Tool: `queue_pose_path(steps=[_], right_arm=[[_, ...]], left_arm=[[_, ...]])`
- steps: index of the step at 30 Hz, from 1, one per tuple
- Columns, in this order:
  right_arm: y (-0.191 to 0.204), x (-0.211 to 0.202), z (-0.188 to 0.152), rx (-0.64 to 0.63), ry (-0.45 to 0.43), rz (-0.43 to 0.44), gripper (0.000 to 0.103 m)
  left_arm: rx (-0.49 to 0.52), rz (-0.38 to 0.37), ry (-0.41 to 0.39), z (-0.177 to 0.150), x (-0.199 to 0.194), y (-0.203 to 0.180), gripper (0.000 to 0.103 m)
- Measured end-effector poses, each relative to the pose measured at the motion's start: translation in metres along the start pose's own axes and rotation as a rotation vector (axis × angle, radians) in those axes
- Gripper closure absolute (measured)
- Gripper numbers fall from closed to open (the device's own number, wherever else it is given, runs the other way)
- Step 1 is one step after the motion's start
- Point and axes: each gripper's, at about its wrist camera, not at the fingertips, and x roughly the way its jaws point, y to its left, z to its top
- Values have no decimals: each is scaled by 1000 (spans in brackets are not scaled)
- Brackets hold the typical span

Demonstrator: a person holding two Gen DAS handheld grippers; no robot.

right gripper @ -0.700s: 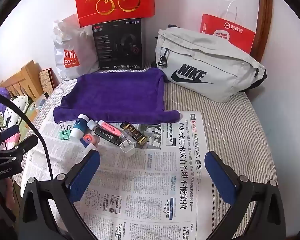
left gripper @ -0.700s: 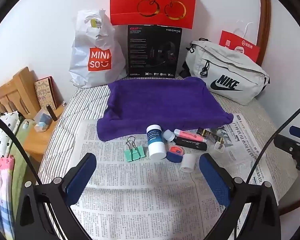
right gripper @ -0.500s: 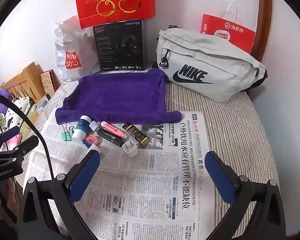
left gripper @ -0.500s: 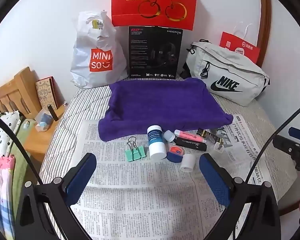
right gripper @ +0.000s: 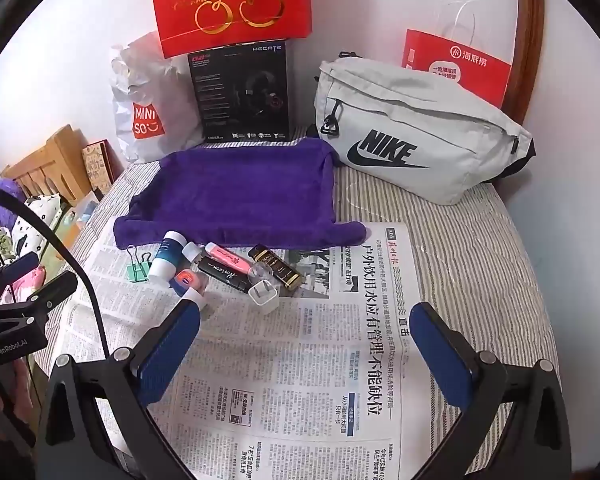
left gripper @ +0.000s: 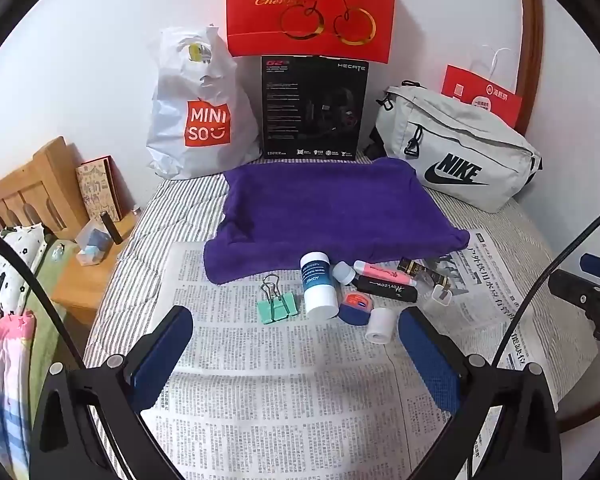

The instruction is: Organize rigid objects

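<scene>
Along the near edge of the purple towel [left gripper: 324,208], the small rigid things you have to sort lie bunched together on the spread newspaper [left gripper: 284,400]: a mint-green binder clip [left gripper: 278,308] lying a little apart on the left of the group, a white bottle with a dark teal label [left gripper: 318,288] lying on its side, a small blue tin with an orange lid [left gripper: 355,307], a short white roll [left gripper: 380,325], a pink highlighter [left gripper: 382,272], a black marker with cursive lettering [left gripper: 386,288], a black-and-gold stick [right gripper: 276,266] and a white plug adapter [right gripper: 265,295]. They are touching or just beside one another, which looks like a starting heap rather than an arrangement, and the flat, bare towel behind them reads as the likely place to lay them out. Your left gripper [left gripper: 296,344] hangs over the newspaper just short of the cluster with its blue pads spread wide and nothing between them; your right gripper [right gripper: 304,340] is likewise released and empty, aimed at bare newsprint to the right of the adapter. Both tilt downward, a sensible stance for reaching in. Behind the towel, a white plastic shopping bag [left gripper: 198,108], a black headset box [left gripper: 314,108], a red gift bag [left gripper: 310,8] and a grey waist bag [left gripper: 456,152] are lined up along the wall, well apart from the work.
</scene>
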Motion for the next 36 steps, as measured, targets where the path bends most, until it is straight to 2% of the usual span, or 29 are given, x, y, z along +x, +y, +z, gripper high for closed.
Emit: queue_pose_path(steps=[36], right_arm=[[-3, -5, 3, 16, -3, 7, 0]], left_arm=[[-11, 1, -22, 9, -6, 5, 0]])
